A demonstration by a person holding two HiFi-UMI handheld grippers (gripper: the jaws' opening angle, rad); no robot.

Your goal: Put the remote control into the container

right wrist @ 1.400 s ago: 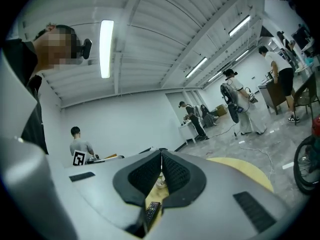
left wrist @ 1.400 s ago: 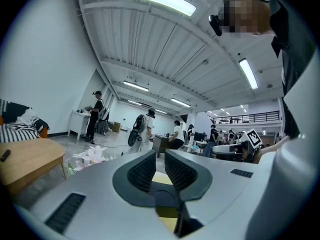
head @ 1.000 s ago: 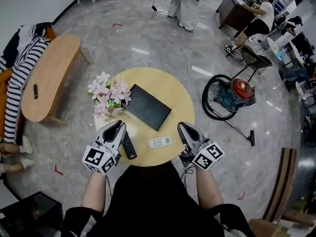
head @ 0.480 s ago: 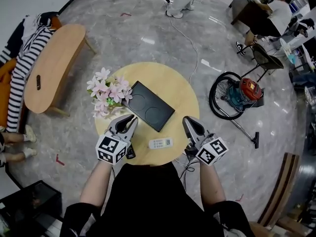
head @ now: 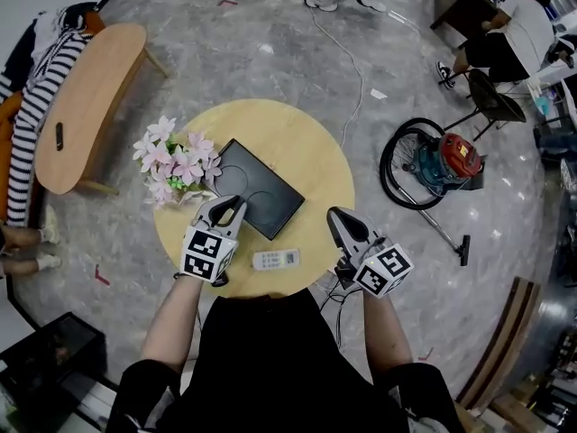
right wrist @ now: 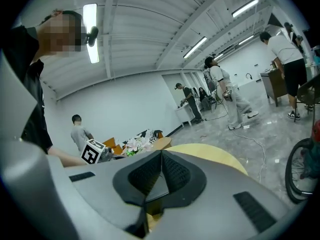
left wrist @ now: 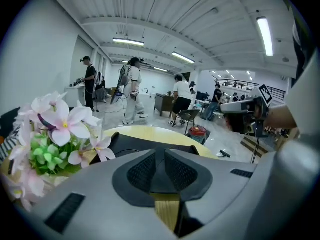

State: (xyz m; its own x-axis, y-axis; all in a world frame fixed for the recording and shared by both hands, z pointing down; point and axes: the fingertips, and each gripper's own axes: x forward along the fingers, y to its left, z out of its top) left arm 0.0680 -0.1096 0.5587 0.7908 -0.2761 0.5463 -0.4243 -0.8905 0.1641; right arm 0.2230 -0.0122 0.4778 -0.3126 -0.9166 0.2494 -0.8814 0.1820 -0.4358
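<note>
Round bench (head: 311, 156).
- White remote control (head: 275, 260) lies flat near the bench's near edge, between the two grippers and about as near one as the other.
- Its long axis runs side to side across the person, with the right end a touch farther away. I cannot tell which end is the front.
- Left gripper (head: 228, 208): jaws a slim gap apart, nothing in them. Its tips are over the near corner of the black flat container (head: 261, 197).
- Right gripper (head: 335, 216): jaws pressed together, empty.
- Both sets of tips point past the remote, which sits back toward the person beside the gripper bodies.
- Judgement: either gripper must draw back, tip down and close across the short width.
- The container is just beyond the remote, beside the flowers (head: 171, 162).
</note>
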